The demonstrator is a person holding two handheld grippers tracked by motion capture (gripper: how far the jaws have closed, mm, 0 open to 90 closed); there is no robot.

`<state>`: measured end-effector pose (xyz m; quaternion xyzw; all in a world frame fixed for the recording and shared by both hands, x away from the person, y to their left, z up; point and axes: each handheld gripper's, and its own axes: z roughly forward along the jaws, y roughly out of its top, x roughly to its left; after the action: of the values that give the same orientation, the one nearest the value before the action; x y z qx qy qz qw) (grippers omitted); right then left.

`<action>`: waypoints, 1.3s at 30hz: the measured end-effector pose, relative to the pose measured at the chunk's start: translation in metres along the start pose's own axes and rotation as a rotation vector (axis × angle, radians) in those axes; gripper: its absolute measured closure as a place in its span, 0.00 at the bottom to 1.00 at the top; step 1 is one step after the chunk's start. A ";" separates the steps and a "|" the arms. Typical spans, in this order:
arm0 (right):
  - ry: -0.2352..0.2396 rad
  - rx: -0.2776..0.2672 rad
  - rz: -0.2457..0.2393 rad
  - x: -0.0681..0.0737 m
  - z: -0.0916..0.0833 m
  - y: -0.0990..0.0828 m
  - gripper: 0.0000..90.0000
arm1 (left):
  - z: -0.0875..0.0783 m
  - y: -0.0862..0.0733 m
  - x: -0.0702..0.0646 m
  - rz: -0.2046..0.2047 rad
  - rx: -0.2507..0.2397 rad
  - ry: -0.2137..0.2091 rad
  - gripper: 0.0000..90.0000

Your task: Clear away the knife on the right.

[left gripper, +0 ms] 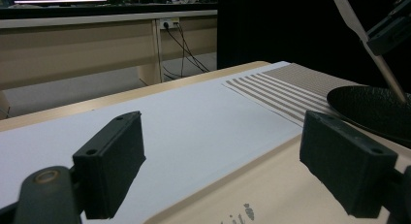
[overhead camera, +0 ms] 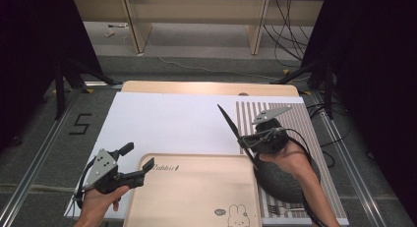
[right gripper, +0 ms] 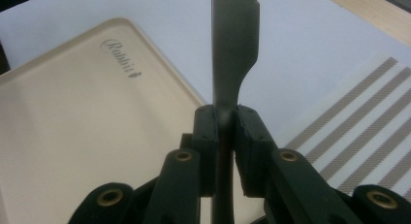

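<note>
Two black pads of the right claw are pressed together on the narrow neck of a dark knife, where the flat blade becomes the thinner handle. The blade rises beyond the jaws in the right gripper view; in the high view the knife slants up and to the left, in the air above the edge of the black plate, with its lower end toward the tray. I judge the knife as light, stiff and thin, and its smooth surface may be slippery, so it can turn between the pads like on a pivot. The neck is a reasonable place to hold, near the middle; a grip further on the flat of the blade would resist turning better.

Further out, the beige tray with a rabbit drawing lies beside the plate, which rests on a striped mat. The left claw is spread wide with nothing between its jaws, at the left corner of the tray, above the white sheet of the bench
</note>
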<state>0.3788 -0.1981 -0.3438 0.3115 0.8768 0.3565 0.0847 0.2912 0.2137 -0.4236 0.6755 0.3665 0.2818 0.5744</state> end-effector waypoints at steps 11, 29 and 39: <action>0.056 -0.011 0.043 0.020 0.007 -0.005 0.90 | -0.001 0.000 0.000 0.000 0.001 0.002 0.17; 0.107 0.002 0.082 0.046 0.021 -0.016 0.90 | -0.002 0.000 -0.001 -0.025 -0.007 -0.001 0.17; 0.131 0.027 0.105 0.057 0.027 -0.029 0.90 | -0.003 0.000 -0.001 -0.018 -0.004 0.000 0.17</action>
<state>0.3295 -0.1638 -0.3786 0.3342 0.8677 0.3679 0.0042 0.2883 0.2139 -0.4234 0.6711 0.3718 0.2775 0.5783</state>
